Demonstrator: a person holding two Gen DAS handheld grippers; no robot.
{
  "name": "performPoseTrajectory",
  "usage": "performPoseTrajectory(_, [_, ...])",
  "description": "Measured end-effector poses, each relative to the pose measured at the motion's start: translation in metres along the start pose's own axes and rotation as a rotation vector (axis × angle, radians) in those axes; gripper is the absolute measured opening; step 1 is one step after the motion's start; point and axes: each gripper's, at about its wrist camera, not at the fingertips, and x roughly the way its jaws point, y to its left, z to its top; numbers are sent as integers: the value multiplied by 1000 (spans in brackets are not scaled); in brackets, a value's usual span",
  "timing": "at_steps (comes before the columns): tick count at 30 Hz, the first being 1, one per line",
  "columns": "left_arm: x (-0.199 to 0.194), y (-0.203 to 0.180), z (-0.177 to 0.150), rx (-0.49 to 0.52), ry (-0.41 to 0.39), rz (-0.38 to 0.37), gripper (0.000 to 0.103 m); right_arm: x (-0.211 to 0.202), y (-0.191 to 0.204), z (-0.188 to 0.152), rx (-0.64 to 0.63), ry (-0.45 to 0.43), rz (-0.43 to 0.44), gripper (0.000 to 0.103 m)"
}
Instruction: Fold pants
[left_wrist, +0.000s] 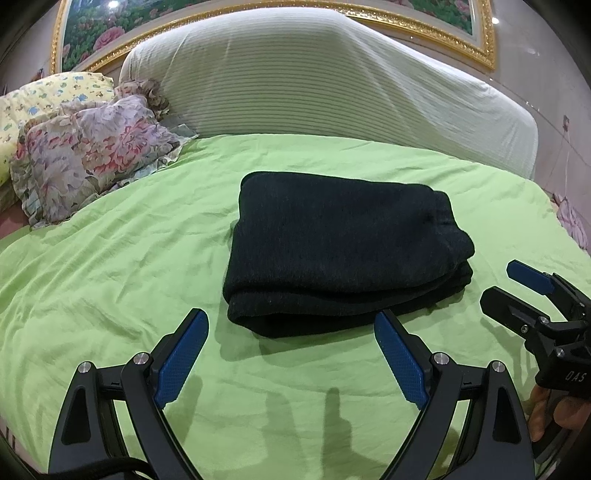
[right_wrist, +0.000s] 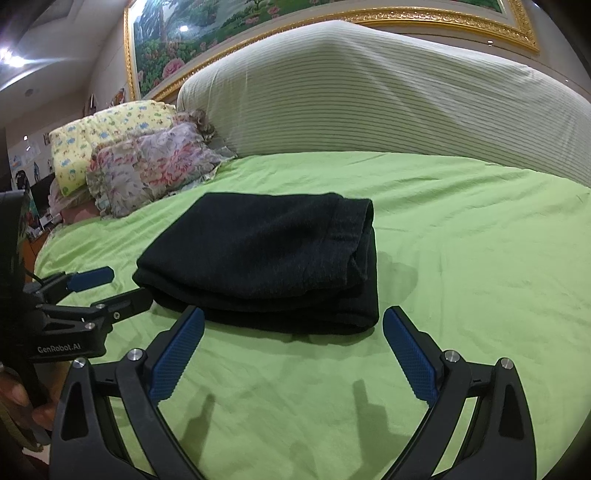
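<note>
The black pants (left_wrist: 343, 247) lie folded into a thick, compact bundle on the green bedsheet (left_wrist: 129, 280); the right wrist view shows the same pants (right_wrist: 266, 258) with stacked layers at the near edge. My left gripper (left_wrist: 291, 325) hovers open just in front of the bundle, with nothing between its blue pads. My right gripper (right_wrist: 293, 321) is also open and empty, its tips near the bundle's near edge. In the left wrist view the right gripper (left_wrist: 496, 284) sits to the right of the pants. The left gripper (right_wrist: 129, 282) appears at the pants' left in the right wrist view.
A large striped pale cushion (left_wrist: 314, 85) stands along the back of the bed. Floral pillows (left_wrist: 92, 147) and a yellow patterned pillow (left_wrist: 48, 96) are piled at the back left. A gold-framed painting (right_wrist: 258, 22) hangs behind. A hand (left_wrist: 550, 413) holds the right gripper's handle.
</note>
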Motion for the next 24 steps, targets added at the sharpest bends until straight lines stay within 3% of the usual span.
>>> performPoseTrajectory(24, [3,-2,27,-21,-1,18,92,7,-10,26,22,20,1,98])
